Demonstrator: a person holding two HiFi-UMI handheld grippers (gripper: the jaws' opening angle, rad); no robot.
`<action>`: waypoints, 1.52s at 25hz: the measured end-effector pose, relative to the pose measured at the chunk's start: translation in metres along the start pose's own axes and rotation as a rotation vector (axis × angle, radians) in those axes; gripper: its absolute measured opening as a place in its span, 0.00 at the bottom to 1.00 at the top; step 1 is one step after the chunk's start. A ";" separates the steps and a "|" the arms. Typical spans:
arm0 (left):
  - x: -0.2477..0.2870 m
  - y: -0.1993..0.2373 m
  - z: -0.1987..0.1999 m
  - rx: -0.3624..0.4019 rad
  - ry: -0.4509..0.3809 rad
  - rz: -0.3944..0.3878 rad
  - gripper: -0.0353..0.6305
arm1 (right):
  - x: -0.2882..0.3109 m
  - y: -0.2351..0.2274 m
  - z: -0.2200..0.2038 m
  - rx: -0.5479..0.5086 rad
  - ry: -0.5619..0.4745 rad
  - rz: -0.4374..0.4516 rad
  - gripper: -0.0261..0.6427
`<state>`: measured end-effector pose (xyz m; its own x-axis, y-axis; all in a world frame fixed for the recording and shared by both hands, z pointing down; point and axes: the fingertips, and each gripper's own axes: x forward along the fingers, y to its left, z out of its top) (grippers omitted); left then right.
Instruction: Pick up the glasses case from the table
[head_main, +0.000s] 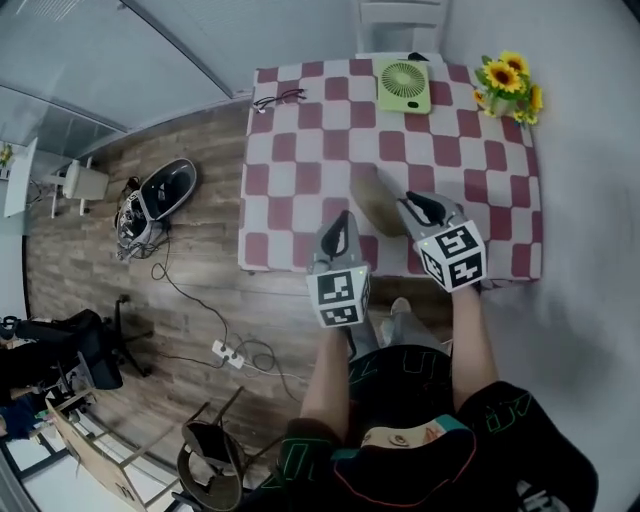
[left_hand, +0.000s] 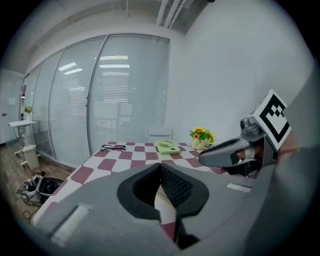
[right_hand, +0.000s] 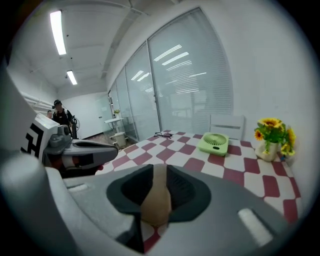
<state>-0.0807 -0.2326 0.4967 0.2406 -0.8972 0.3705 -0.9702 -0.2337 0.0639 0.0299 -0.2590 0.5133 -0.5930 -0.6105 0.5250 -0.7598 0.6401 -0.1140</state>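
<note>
The tan glasses case (head_main: 375, 200) lies on the red-and-white checked table (head_main: 300, 150), near its front edge. My right gripper (head_main: 418, 205) is just right of the case, its tips close to it. In the right gripper view the right gripper (right_hand: 159, 170) has its jaws a narrow gap apart, and the case (right_hand: 157, 205) shows in that gap; no pad presses on it. My left gripper (head_main: 343, 222) hangs over the front edge, left of the case. Its tips (left_hand: 160, 167) meet, with nothing between them. Each gripper sees the other beside it.
Black-framed glasses (head_main: 278, 98) lie at the table's far left corner. A green fan (head_main: 403, 84) and a vase of sunflowers (head_main: 508, 85) stand along the far edge. A white chair (head_main: 398, 25) is behind the table. Cables, a power strip (head_main: 228, 352) and a chair (head_main: 215, 460) are on the floor.
</note>
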 end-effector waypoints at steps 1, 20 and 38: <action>0.005 0.004 -0.003 -0.005 0.011 -0.001 0.07 | 0.009 0.002 -0.002 0.000 0.020 0.014 0.20; 0.055 0.052 -0.042 -0.013 0.144 -0.016 0.07 | 0.104 0.025 -0.065 -0.015 0.476 0.136 0.63; 0.041 0.050 -0.004 0.022 0.058 0.051 0.07 | 0.084 0.017 -0.049 0.022 0.317 0.088 0.62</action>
<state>-0.1198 -0.2800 0.5189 0.1877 -0.8850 0.4260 -0.9802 -0.1968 0.0229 -0.0200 -0.2765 0.5971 -0.5470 -0.3758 0.7481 -0.7169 0.6718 -0.1866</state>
